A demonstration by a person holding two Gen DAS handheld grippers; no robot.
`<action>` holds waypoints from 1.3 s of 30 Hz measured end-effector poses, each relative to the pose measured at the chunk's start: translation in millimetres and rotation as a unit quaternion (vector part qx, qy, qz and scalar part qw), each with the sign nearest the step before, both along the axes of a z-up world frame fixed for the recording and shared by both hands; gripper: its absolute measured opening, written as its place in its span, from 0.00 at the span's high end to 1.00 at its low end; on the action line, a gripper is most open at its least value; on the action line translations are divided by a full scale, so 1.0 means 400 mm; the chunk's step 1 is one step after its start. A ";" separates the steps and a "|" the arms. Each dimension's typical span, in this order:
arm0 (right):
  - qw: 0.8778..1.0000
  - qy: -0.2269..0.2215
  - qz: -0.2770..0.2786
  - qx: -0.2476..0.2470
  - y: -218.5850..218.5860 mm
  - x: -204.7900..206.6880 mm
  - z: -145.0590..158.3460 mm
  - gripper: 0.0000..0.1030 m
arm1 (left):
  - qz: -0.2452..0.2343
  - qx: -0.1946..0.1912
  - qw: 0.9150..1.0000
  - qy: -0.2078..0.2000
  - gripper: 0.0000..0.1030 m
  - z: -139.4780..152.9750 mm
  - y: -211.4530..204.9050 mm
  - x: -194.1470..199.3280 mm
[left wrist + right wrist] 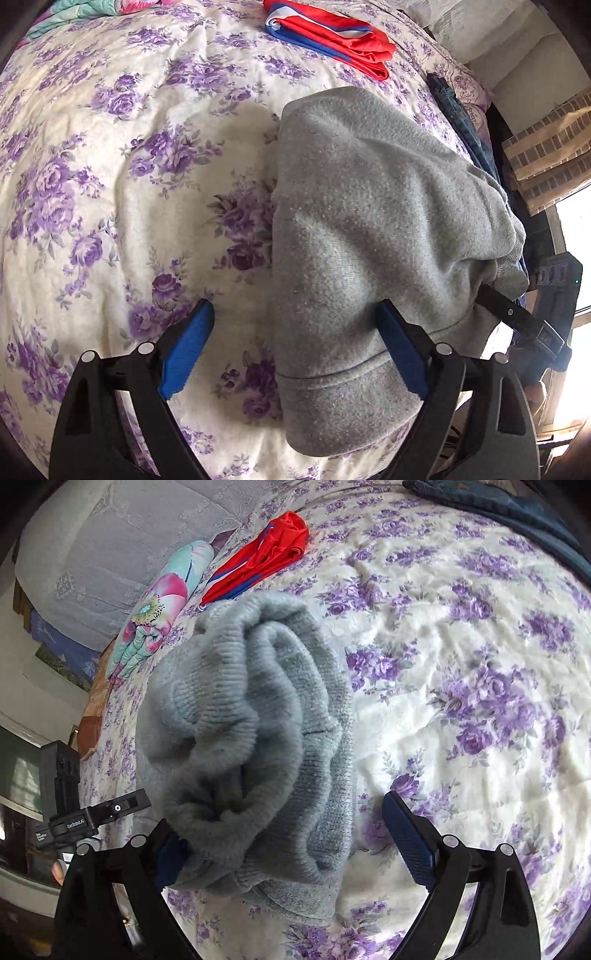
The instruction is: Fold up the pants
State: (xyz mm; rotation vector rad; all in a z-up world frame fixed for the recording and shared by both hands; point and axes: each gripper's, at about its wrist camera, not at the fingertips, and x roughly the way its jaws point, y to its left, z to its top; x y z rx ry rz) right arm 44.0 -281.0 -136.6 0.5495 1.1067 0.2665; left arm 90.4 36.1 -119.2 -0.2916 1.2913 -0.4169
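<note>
Grey sweatpants [369,229] are lying bundled on a bed covered by a white quilt with purple flowers [110,184]. They are sitting near the bed's edge, folded over into a thick, compact stack. In the right wrist view the ribbed waistband or cuff end [251,720] is facing the camera in rolled layers.

The left tongs [295,347] are standing spread wide. One blue finger is hanging over bare quilt, and the other is resting against the side of the grey bundle, with nothing pinched between them.

The right tongs [291,842] are also standing spread apart. Their left blue finger is tucked partly under the fabric, the other is hovering over the quilt just beside the bundle, and they are gripping nothing.

A folded red, white and blue garment [332,33] is lying farther up the bed, well apart from the sweatpants. Dark denim [517,513] is draped along the bed's edge, and a floral pillow [159,605] is resting nearby.

Judging from the compact shape, the folding appears to be nearly done. The next move likely calls for tidying the loose layered end, or lifting the bundle from both sides toward the folded garment.
</note>
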 end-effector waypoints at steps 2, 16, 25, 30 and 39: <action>0.999 0.008 -0.006 0.041 -0.016 0.007 -0.023 0.03 | -0.005 -0.007 1.000 0.006 0.10 -0.015 -0.001 0.011; 0.999 -0.042 0.025 -0.023 0.080 0.027 0.035 0.39 | -0.064 -0.074 0.995 -0.001 0.43 0.014 -0.071 0.078; 0.989 -0.119 0.040 -0.079 0.115 0.075 0.225 0.48 | -0.079 -0.045 0.991 -0.099 0.67 0.231 -0.074 0.083; 0.989 -0.130 0.037 -0.055 0.095 0.346 0.376 0.48 | -0.058 -0.026 0.993 -0.100 0.66 0.377 -0.076 0.339; 0.988 -0.121 0.031 -0.086 0.101 0.872 0.353 0.48 | -0.019 0.024 0.996 -0.084 0.62 0.346 -0.112 0.858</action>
